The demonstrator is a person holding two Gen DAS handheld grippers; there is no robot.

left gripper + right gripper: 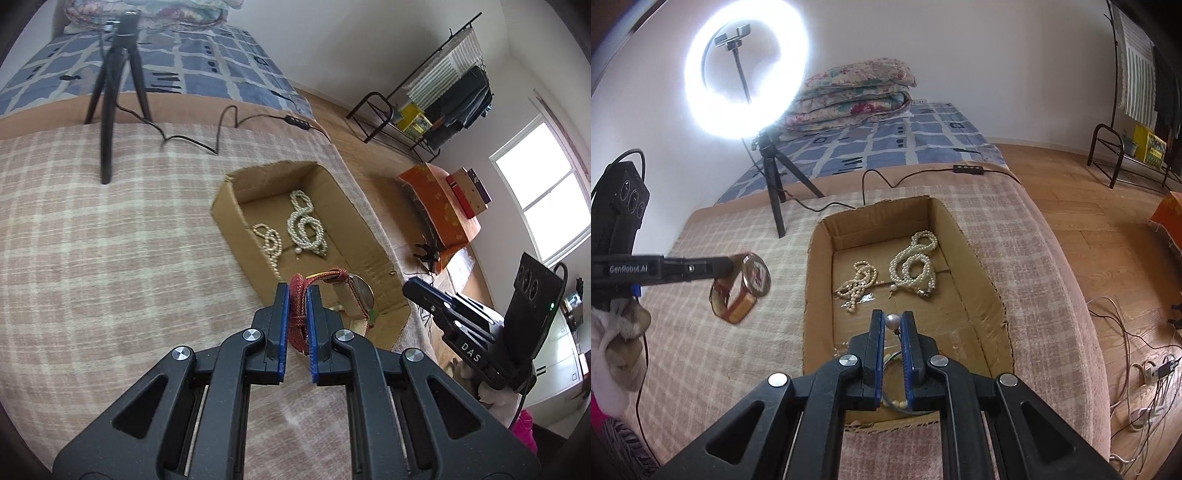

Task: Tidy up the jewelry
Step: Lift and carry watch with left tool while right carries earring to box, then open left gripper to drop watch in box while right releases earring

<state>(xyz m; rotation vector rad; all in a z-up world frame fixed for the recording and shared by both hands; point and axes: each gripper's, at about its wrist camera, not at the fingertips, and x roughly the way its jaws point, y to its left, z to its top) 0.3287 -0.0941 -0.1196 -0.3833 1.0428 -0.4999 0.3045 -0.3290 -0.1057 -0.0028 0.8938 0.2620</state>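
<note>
Left gripper [296, 295]: closed tight on the red strap of the watch [347, 295]. In the right wrist view the watch [746, 286] is seen hanging in the air at middle left, above the checked blanket [720, 369] and not yet over the box.

Right gripper [892, 325]: nearly closed on a small pearl piece [892, 320], held low over the near end of the cardboard box [982, 295].

Already in the box: a big pearl necklace [914, 264] and a small pearl string [858, 284], lying side by side in the middle of the frame.

What could go wrong: the watch is held by its strap only, so it could swing or slip and land on the blanket. The pearl is round and smooth, so it could pop out if it is squeezed badly. The necklaces could get tangled if something is dropped on them.

Hard to see: the watch face is blurred. A thin ring under the right gripper is partly hidden. What the pearl hangs from cannot be told.
</note>
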